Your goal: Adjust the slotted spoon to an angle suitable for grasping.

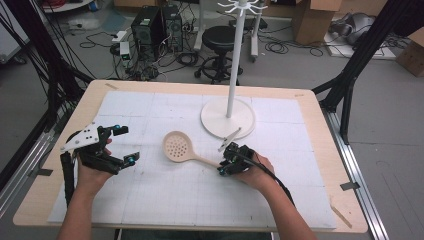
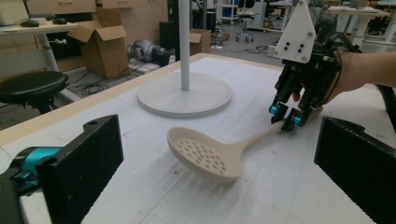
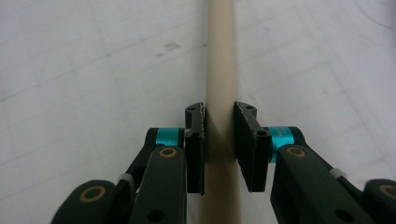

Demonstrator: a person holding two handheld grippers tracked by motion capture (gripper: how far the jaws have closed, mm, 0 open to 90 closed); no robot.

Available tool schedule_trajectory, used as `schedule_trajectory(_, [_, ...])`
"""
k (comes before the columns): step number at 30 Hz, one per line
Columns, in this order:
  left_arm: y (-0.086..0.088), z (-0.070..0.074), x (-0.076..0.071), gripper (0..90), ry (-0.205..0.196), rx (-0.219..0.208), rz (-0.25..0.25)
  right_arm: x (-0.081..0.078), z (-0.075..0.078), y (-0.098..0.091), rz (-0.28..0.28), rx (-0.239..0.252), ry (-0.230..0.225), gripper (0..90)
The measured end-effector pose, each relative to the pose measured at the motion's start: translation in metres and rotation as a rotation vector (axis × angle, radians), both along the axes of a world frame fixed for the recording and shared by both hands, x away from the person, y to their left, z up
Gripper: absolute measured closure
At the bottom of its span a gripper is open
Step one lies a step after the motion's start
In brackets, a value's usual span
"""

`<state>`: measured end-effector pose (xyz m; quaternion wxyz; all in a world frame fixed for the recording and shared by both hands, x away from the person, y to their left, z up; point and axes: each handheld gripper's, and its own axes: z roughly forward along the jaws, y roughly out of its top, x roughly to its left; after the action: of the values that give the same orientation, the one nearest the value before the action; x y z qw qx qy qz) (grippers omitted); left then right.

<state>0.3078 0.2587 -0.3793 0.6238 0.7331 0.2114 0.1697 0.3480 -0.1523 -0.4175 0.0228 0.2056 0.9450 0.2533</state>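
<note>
A beige slotted spoon (image 1: 177,146) lies on the white gridded mat (image 1: 150,200) near the table's middle, bowl to the left and handle running right. My right gripper (image 1: 221,160) is shut on the handle; in the right gripper view both pads (image 3: 196,140) press the sides of the handle (image 3: 220,56). In the left gripper view the spoon's bowl (image 2: 208,154) casts a shadow on the mat, and the right gripper (image 2: 285,116) pinches the handle's far end. At the left of the mat, my left gripper (image 1: 126,144) stands open and holds nothing, its wide-apart pads (image 2: 79,163) facing the spoon.
A white stand with a round base (image 1: 227,117), a tall pole and hooks at its top (image 1: 241,6) rises behind the spoon, close to the right gripper. The wooden table edge (image 1: 320,105) frames the mat. A stool, boxes and cables sit on the floor beyond.
</note>
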Motion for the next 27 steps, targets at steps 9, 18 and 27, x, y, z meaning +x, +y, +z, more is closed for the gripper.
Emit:
schedule_trajectory(9, [0.0, 0.0, 0.0, 1.7, -0.001, -0.004, -0.001, -0.014, 0.0, 0.025, 0.095, 0.003, 0.009, 75.2])
schedule_trajectory(18, [0.002, 0.001, -0.001, 1.7, -0.004, -0.006, 0.001, -0.022, -0.002, 0.044, 0.163, -0.002, 0.013, 75.0])
schedule_trajectory(27, [0.002, 0.001, -0.001, 1.7, -0.006, -0.009, 0.001, -0.029, 0.008, 0.032, 0.113, 0.053, -0.015, 62.7])
